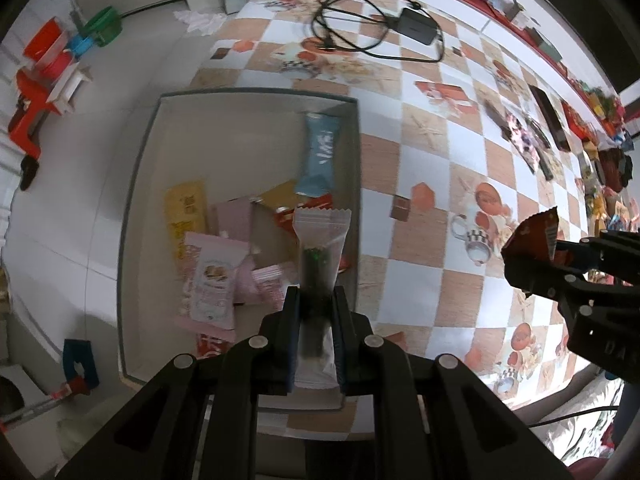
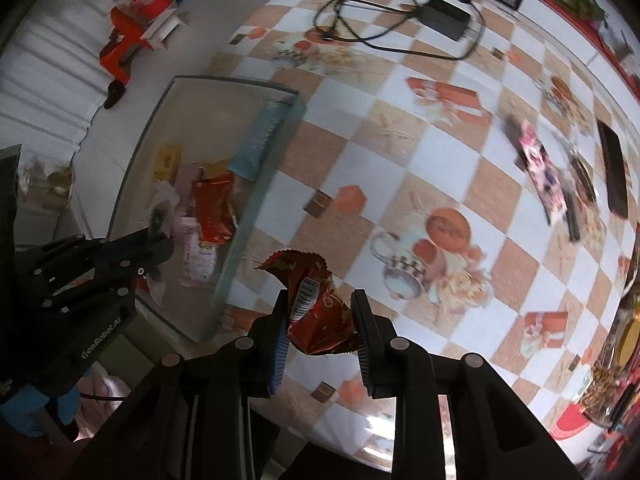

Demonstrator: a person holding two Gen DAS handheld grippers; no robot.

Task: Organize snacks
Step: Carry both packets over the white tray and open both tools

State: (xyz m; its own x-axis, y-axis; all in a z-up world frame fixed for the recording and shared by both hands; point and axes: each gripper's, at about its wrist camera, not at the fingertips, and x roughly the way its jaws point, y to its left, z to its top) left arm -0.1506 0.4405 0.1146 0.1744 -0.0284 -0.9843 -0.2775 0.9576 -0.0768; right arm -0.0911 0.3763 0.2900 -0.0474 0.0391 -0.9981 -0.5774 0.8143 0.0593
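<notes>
A grey open box [image 1: 140, 168] sits at the table's left edge and holds several snack packets: a light blue one [image 1: 320, 152], a yellow one [image 1: 186, 216] and pink ones [image 1: 212, 280]. My left gripper [image 1: 316, 296] is shut on a clear packet with a dark snack [image 1: 320, 248], held above the box's right side. My right gripper [image 2: 320, 308] is shut on a crumpled red snack packet [image 2: 316, 304] above the checkered tablecloth, right of the box [image 2: 244, 216]. It also shows in the left wrist view [image 1: 536, 240].
A black power adapter with tangled cable [image 1: 416, 26] lies at the table's far end. More snack packets [image 1: 532, 136] lie along the right side of the table [image 1: 440, 184]. Red, blue and green plastic items [image 1: 60, 52] stand on the floor left.
</notes>
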